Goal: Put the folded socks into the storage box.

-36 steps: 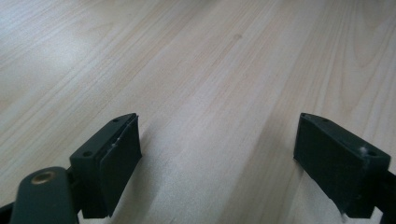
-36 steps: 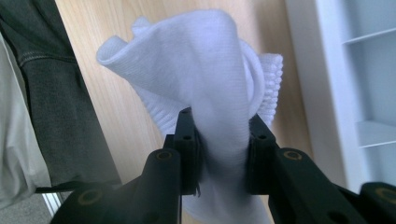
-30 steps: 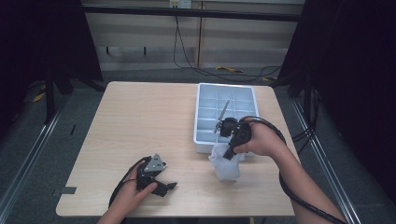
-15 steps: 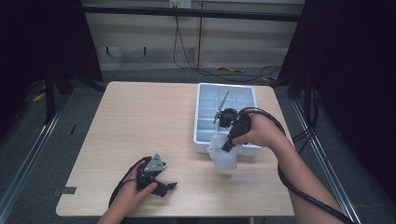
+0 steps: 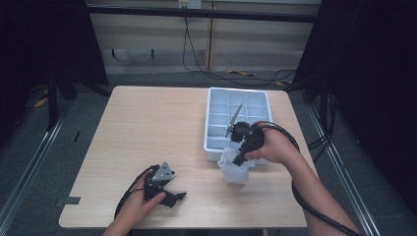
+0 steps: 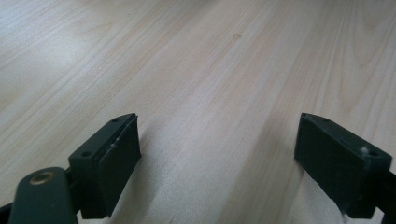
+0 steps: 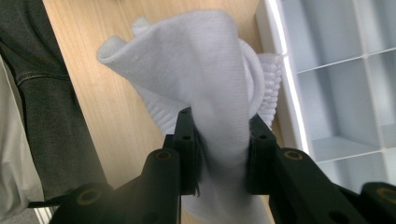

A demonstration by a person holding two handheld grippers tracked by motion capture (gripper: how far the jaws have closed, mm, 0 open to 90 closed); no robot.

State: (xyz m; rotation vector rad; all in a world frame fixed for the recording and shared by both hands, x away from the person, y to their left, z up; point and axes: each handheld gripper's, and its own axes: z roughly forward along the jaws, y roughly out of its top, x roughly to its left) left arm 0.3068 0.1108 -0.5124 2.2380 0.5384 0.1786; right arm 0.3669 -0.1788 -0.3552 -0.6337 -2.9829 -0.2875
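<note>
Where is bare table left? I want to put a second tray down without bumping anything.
The widest free patch of the light wooden table is its far left half, bordered by the white compartment tray and, nearer, the left gripper. It is crowded at the tray's near edge, where the right gripper pinches a white knitted sock.

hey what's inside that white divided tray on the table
The tray's visible compartments look empty. The right tool, holding a white sock, and its hand cover the near right cells.
</note>
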